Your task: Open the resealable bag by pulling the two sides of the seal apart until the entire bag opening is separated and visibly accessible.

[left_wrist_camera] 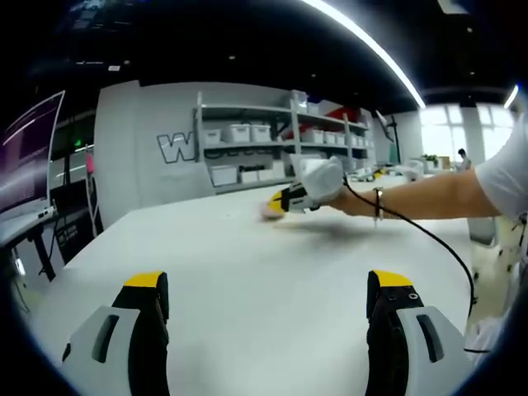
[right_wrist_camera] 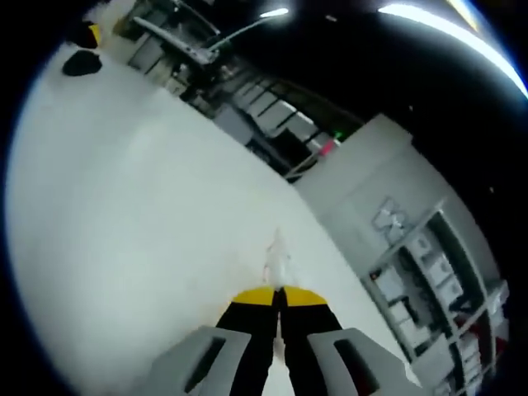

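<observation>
Pinching one edge of the clear resealable bag [right_wrist_camera: 278,262] on the white surface [right_wrist_camera: 132,214], the right gripper [right_wrist_camera: 279,294] has its jaws together; the left gripper [left_wrist_camera: 268,285], jaws wide apart, should close in on the opposite seal lip before pulling.

Long white ceiling light strips [left_wrist_camera: 363,37] glare overhead and wash the broad white counter [left_wrist_camera: 247,272] pale, bright windows [left_wrist_camera: 445,132] bloom far off, and everything bends and softens toward the edges.
</observation>
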`<state>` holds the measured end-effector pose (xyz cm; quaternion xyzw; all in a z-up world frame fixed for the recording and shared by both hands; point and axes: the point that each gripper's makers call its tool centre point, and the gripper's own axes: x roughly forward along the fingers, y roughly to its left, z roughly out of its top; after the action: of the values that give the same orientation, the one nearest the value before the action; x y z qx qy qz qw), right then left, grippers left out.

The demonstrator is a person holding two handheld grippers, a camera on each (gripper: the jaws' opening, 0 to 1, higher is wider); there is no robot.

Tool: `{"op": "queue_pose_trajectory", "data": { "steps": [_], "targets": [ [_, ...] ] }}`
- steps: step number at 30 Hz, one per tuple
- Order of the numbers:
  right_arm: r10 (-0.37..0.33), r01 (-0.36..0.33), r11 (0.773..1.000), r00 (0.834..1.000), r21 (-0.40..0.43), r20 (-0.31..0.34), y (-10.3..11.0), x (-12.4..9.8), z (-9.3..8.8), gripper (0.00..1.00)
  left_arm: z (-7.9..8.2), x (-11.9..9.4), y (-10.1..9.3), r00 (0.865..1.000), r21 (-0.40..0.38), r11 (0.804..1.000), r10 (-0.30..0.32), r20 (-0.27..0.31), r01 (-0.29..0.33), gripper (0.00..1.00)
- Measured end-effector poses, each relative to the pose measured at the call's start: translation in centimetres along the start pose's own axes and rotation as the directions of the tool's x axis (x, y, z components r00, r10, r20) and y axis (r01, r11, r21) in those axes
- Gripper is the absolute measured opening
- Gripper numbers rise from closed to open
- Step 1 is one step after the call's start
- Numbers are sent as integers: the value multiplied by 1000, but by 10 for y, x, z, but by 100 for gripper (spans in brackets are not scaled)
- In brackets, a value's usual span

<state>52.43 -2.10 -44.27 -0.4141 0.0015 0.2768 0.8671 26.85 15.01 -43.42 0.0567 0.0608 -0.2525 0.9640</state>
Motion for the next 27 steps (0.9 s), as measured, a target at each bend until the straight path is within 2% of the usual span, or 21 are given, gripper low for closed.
{"op": "queue_pose_trajectory", "data": {
  "steps": [5,9,19,27],
  "targets": [
    [-67,63,994,997,92,36,-21,-5,2,0,-1,1,0,1000,0,1000,-1,0,1,100],
    [-91,83,986,995,148,49,-33,-11,3,0,-1,1,0,1000,0,1000,-2,2,2,100],
    [-142,123,968,987,219,73,-47,-21,5,0,-1,2,0,1000,1,1000,-4,4,4,100],
    [-160,128,953,982,273,98,-52,-25,12,0,0,3,0,1000,2,1000,-5,7,5,100]
  ]
}}
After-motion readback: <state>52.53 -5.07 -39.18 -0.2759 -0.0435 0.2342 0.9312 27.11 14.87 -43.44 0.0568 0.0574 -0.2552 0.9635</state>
